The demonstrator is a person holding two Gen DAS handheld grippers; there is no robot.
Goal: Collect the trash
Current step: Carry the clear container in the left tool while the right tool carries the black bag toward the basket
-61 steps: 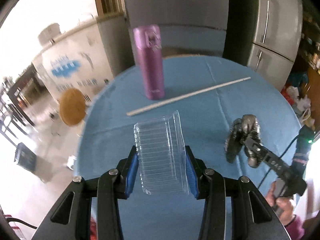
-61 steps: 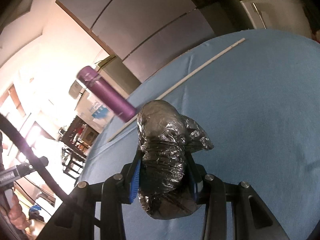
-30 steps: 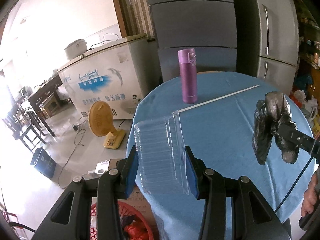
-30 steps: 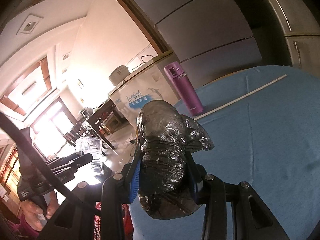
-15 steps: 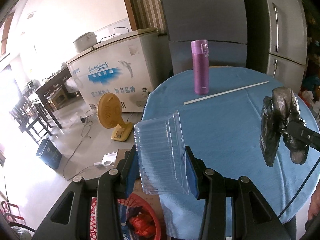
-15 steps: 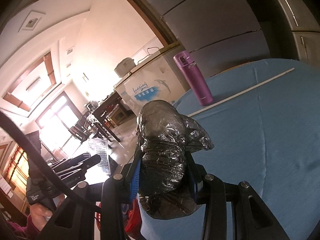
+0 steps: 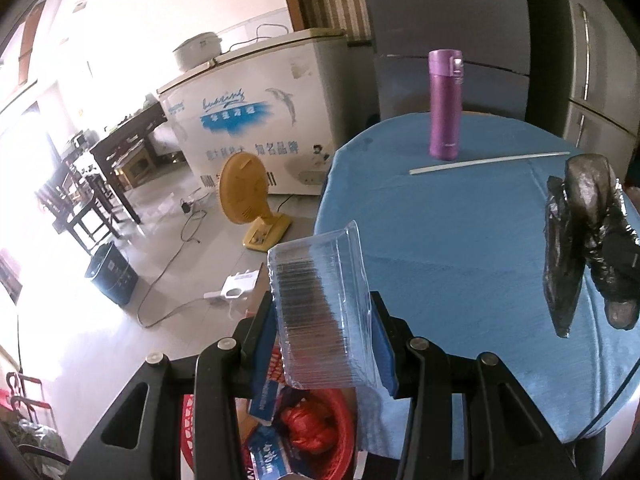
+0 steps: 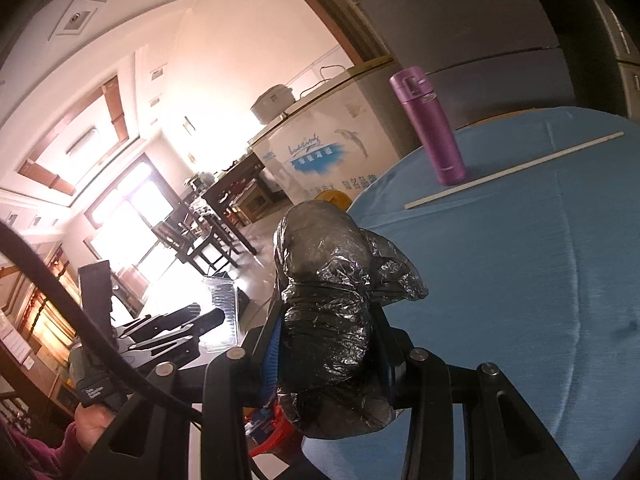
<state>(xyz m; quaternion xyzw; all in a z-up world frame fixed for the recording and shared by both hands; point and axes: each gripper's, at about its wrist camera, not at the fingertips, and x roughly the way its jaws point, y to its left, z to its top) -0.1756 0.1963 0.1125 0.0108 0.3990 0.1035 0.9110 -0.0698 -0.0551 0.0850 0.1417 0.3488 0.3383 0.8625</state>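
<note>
Gripper [image 7: 324, 344] above red basket [image 7: 340, 432]

Left hand-held gripper [image 7: 326, 340]: black frame, blue pads, tilted downward, jaws clamped on both sides of a clear ribbed plastic clamshell container [image 7: 320, 312], off the edge of the blue-cloth-covered round surface [image 7: 460, 248]. Right hand-held gripper [image 8: 328, 348]: same build, pitched less steeply, jaws clamped on a crumpled black plastic bag [image 8: 336, 304]. Person's hand [image 8: 90, 428] in a magenta sleeve grips the left unit's handle; black cable runs across it.
</note>
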